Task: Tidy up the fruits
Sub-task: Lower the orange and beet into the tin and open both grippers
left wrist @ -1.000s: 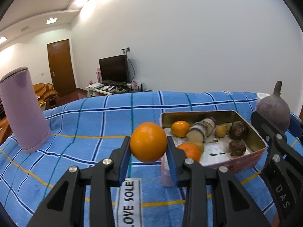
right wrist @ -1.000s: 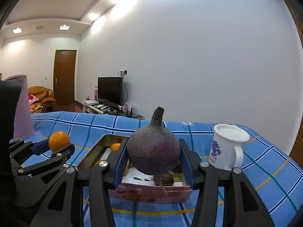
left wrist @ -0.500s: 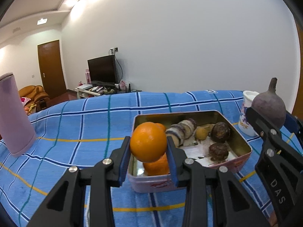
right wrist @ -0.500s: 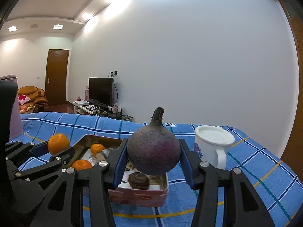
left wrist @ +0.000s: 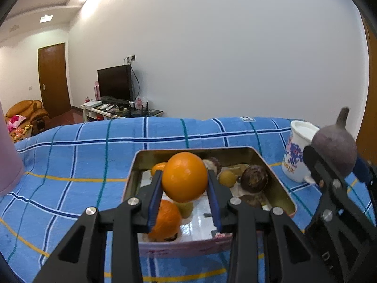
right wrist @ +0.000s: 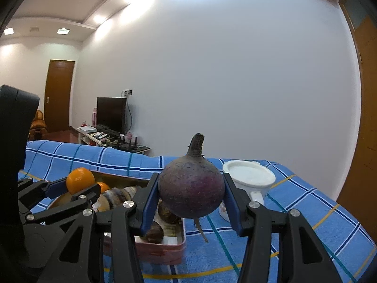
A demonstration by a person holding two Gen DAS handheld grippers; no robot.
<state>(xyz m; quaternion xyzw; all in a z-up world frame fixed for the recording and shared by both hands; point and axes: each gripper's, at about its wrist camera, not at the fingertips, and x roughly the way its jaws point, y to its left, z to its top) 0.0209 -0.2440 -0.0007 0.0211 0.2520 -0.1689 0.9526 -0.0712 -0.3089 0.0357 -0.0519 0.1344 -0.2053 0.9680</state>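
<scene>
Left wrist view: the left gripper (left wrist: 185, 189) is clasping an orange (left wrist: 184, 176) between its blue pads, holding it in the air over the near end of an open tin box (left wrist: 279, 184) sitting on a blue checked cloth (left wrist: 70, 165). More oranges, brown round fruits and a small yellow one are lying inside the tin. Right wrist view: the right gripper (right wrist: 191, 202) is gripping a purple beet (right wrist: 191, 188), stem up and thin root hanging down, above the cloth just beside the tin's right edge. A white mug (right wrist: 249, 181) is standing behind the beet.
</scene>
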